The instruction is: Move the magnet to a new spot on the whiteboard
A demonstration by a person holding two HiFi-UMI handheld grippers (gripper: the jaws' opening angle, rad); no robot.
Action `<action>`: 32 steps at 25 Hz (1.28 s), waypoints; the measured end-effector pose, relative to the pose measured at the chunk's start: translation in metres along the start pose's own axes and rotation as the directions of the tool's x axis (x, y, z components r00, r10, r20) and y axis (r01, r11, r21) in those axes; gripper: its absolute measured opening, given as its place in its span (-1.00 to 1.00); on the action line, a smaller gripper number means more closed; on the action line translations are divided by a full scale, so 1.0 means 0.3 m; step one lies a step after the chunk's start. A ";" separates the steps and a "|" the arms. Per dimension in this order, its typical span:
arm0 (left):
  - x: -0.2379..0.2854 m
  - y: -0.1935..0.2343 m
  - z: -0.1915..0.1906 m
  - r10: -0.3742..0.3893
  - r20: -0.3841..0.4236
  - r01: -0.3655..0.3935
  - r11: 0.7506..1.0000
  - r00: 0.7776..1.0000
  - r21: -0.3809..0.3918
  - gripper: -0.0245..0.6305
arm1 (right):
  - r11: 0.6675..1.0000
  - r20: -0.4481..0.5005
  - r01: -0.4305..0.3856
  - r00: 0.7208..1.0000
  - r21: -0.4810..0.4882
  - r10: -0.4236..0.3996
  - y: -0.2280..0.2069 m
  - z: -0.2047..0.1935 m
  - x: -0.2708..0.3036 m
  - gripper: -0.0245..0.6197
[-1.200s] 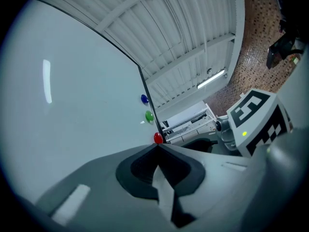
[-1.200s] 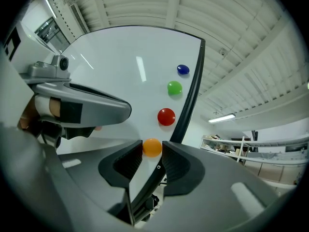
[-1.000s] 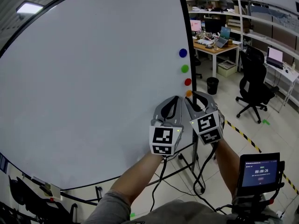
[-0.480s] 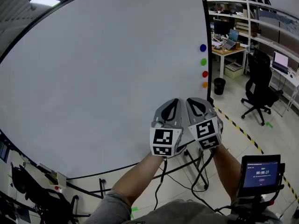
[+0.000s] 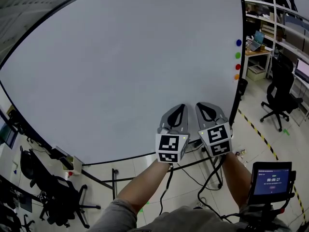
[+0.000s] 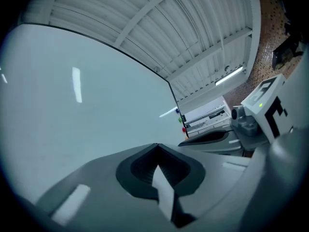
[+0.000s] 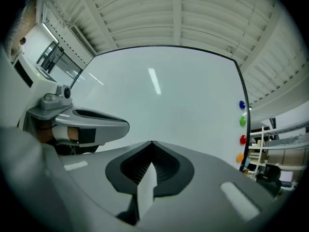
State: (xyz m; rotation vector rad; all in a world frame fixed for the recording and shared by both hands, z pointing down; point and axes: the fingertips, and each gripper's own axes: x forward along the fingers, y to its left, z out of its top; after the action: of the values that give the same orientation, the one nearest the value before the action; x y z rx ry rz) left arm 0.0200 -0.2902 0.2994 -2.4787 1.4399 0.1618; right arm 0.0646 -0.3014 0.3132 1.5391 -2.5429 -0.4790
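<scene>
Two grey plastic tools point at a large whiteboard (image 5: 120, 71). The left tool (image 5: 181, 106) and the right tool (image 5: 199, 105) sit side by side, nearly touching. Each has its jaws closed on nothing, with the ribbed pads meeting in a point.

The board is smooth, glossy and blank ahead of both tips, with a thin dark frame. Four small round magnets (image 5: 237, 55), blue, green, red and orange, form a column at its right edge, up and to the right of the right tool and well apart from it. The orange magnet (image 5: 236, 77), the lowest, is nearest that tool.

We judge that no magnet is picked yet. To do it well, we would open the right tool, meet one disc squarely, pinch its rim and pull straight off, since a shallow, shiny button may slip. Then we would press it flat onto bare board ahead of the tools.
</scene>
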 end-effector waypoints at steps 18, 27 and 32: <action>-0.436 0.094 -0.184 0.072 -0.129 -0.088 0.988 0.989 -0.125 -0.93 | 0.978 -0.062 -0.175 0.981 0.117 0.183 0.469 -0.062 -0.116 -0.90; -0.433 0.012 -0.245 0.081 -0.167 -0.107 0.982 0.983 -0.154 -0.93 | 0.964 -0.084 -0.205 0.972 0.167 0.222 0.440 -0.152 -0.177 -0.90; -0.439 0.008 -0.256 0.083 -0.171 -0.110 0.981 0.982 -0.160 -0.93 | 0.962 -0.090 -0.214 0.969 0.167 0.231 0.450 -0.166 -0.180 -0.90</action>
State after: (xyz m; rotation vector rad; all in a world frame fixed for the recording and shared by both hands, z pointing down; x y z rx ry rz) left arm -0.0509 -0.2034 0.4026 -2.6104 1.6802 0.1050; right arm -0.0096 -0.2060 0.4079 1.2601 -2.6777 -0.1671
